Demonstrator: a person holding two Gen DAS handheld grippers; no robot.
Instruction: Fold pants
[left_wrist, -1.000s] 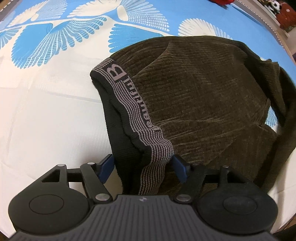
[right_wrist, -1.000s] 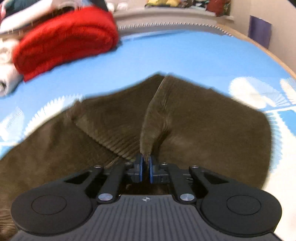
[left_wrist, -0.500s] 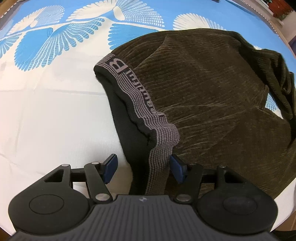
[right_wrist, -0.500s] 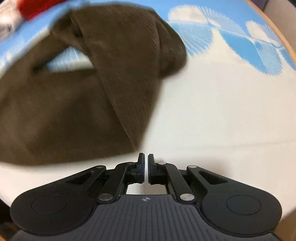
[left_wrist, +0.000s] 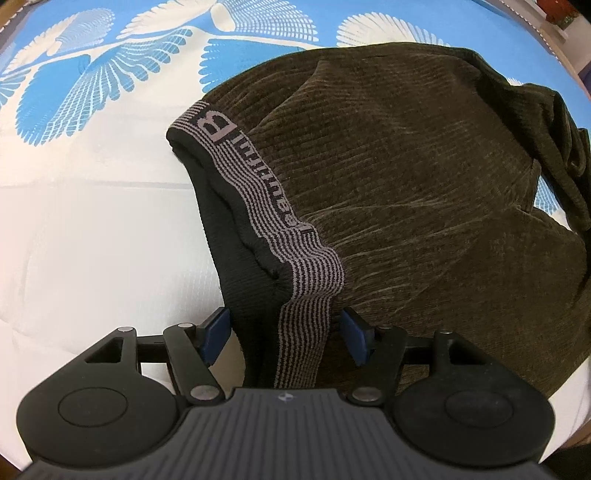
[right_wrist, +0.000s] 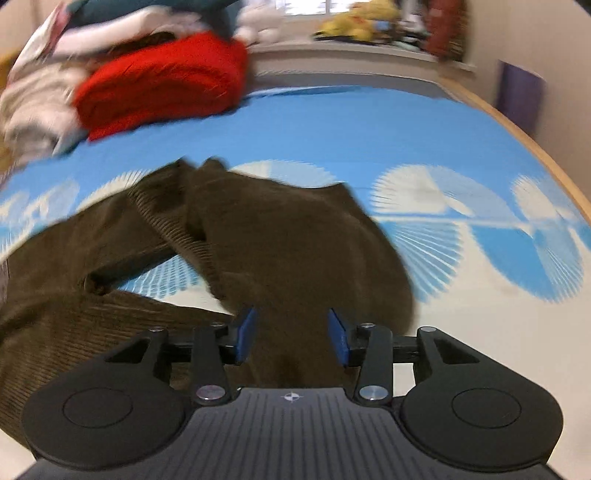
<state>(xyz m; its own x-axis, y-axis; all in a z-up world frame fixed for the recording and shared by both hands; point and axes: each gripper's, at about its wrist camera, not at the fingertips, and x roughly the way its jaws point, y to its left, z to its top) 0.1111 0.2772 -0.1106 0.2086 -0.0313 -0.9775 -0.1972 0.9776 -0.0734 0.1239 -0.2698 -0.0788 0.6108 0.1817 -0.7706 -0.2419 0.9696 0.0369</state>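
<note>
Dark olive corduroy pants (left_wrist: 424, 192) lie bunched on a blue and white patterned bed sheet (left_wrist: 92, 221). Their grey striped waistband (left_wrist: 258, 192) runs from the upper left down between the blue pads of my left gripper (left_wrist: 284, 334), which is open around it. In the right wrist view the pants (right_wrist: 288, 240) lie folded over, with a leg stretching to the left. My right gripper (right_wrist: 291, 338) is open, with pants fabric between its blue pads. This view is blurred.
A red folded garment (right_wrist: 162, 81) and a pile of light clothes (right_wrist: 33, 103) lie at the far left of the bed. A wooden bed edge (right_wrist: 524, 136) runs along the right. A shelf with toys (right_wrist: 354, 26) stands behind.
My right gripper was shut and has opened; its view swung from the white sheet back over the pants. My left gripper stays open around the waistband, barely shifted.
</note>
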